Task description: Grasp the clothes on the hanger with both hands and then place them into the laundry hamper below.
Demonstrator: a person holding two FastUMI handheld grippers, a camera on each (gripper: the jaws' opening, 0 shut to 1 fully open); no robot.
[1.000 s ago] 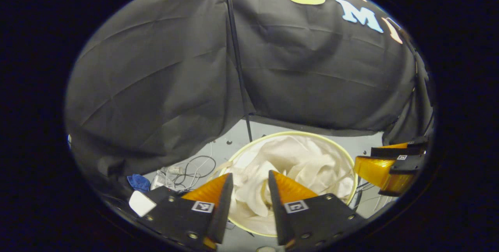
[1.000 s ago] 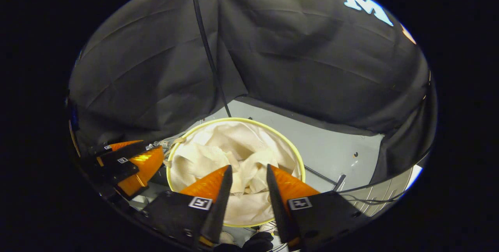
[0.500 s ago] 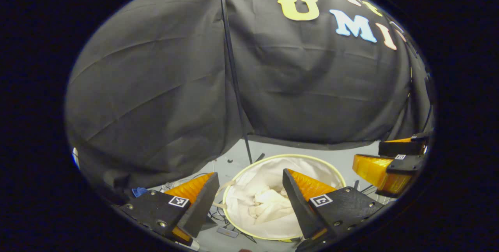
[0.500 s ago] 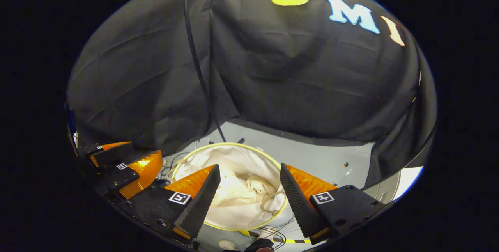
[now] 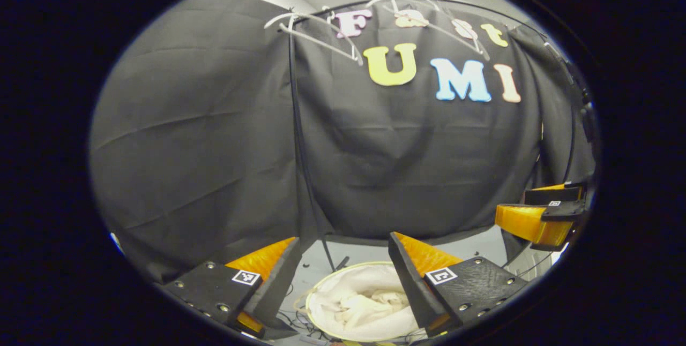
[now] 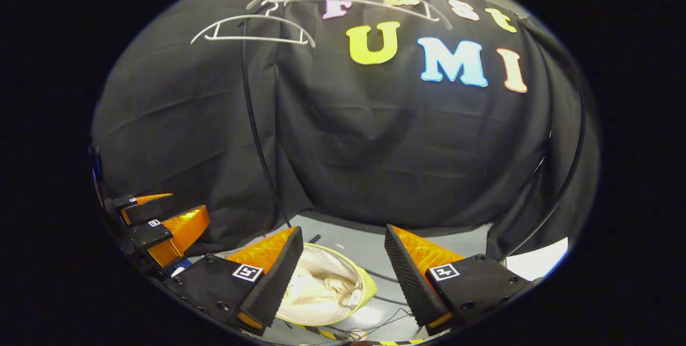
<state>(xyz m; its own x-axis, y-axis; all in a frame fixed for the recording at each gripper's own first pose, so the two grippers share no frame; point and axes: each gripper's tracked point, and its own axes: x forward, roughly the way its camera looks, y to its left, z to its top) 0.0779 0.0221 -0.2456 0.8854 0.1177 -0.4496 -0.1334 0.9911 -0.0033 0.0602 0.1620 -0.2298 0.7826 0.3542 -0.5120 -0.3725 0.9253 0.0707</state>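
The cream clothes lie crumpled inside the round laundry hamper, low in the left gripper view. My left gripper hangs open well above them, nothing between its fingers. In the right gripper view the same clothes sit in the hamper, under and behind my open, empty right gripper. The right gripper also shows at the right edge of the left gripper view. The left gripper shows at the left edge of the right gripper view.
Bare white hangers hang from a rail at the top. A thin black rack pole runs down to the grey floor just behind the hamper. Loose cables lie on the floor around it.
Both grippers opened wider, letting go of the clothes, which settled into the hamper. Both then rose and tilted up, so the hamper sank low and the hangers came into view.
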